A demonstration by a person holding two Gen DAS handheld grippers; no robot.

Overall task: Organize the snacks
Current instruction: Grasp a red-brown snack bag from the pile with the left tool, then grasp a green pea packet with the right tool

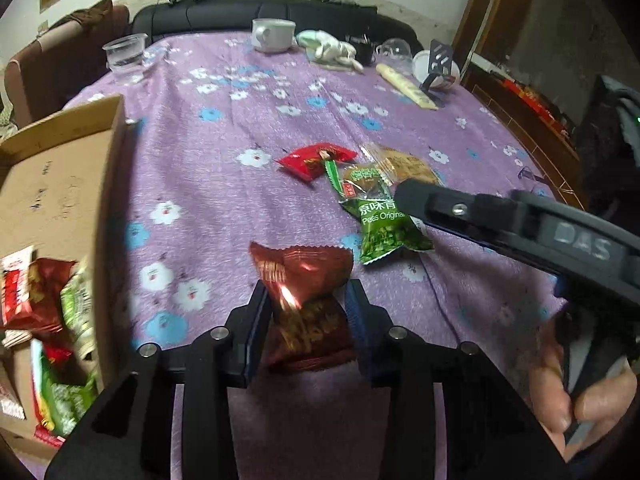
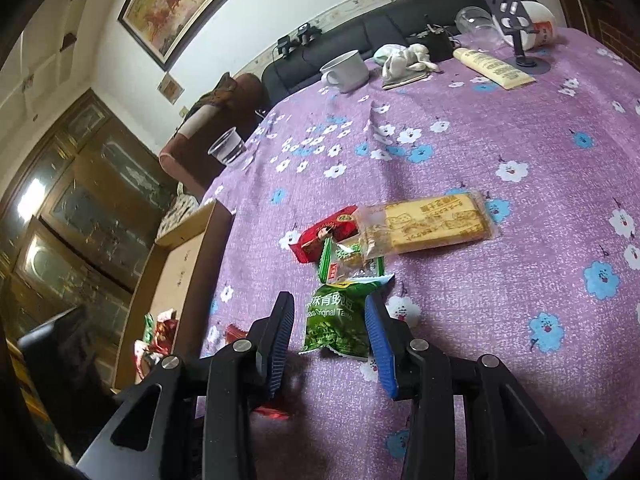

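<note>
Left gripper [image 1: 308,300] pinches a dark red snack packet [image 1: 304,280] above the purple cloth [image 1: 208,152], cardboard box [image 1: 60,184] at nine o'clock; right gripper [image 2: 330,320] brackets the green pea packet [image 2: 338,320], contact unclear; slippery foil could slide free before the box.

The cardboard box [image 1: 60,184] is cut off at the left edge, its snack packets [image 1: 48,320] blurred.

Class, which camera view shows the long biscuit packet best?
The right wrist view: the biscuit packet lies whole, its printed top plain. In the left wrist view only a part shows, behind the right gripper and other snacks.
</note>
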